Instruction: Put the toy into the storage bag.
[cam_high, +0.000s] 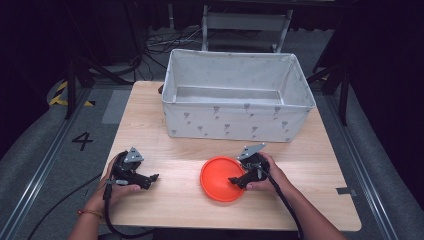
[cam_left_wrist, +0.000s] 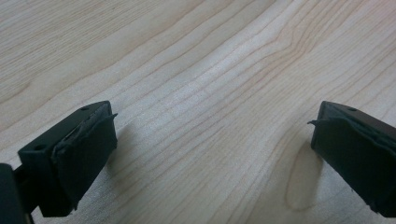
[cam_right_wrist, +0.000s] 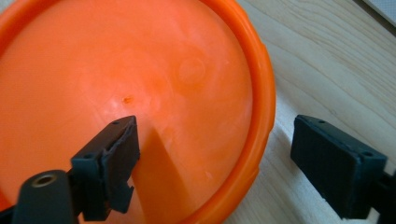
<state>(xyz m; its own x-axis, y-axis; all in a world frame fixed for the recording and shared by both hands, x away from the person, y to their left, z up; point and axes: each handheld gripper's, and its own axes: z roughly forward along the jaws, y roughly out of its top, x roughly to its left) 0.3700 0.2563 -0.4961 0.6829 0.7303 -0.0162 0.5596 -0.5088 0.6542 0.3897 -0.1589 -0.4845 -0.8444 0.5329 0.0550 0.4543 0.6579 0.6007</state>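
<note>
**Orange plate straddled, not yet gripped**

Orange plate (cam_high: 222, 178) lies flat on the wooden table (cam_high: 175, 200), near the front edge and a little right of centre, well short of the white fabric bin (cam_high: 235, 97) that stands at the far side. The right gripper (cam_high: 235, 182) sits at the plate's right rim with its jaws spread: in the right gripper view one jaw hangs over the plate's inner face and the other over bare wood just outside the rim (cam_right_wrist: 261, 93), so the rim runs between them without being pinched. The left gripper (cam_high: 154, 178) rests on the table to the left, well apart from the plate, its jaws also spread over nothing but wood grain.

As I judge it, the work is at its start: the grasp is lined up, but closing, lifting and moving the plate, likely to the bin, all remain.

Whether the inner jaw touches the plate's surface cannot be told. The bin's near wall hides part of its floor, and the plate's left side is cut off in the right gripper view.
</note>
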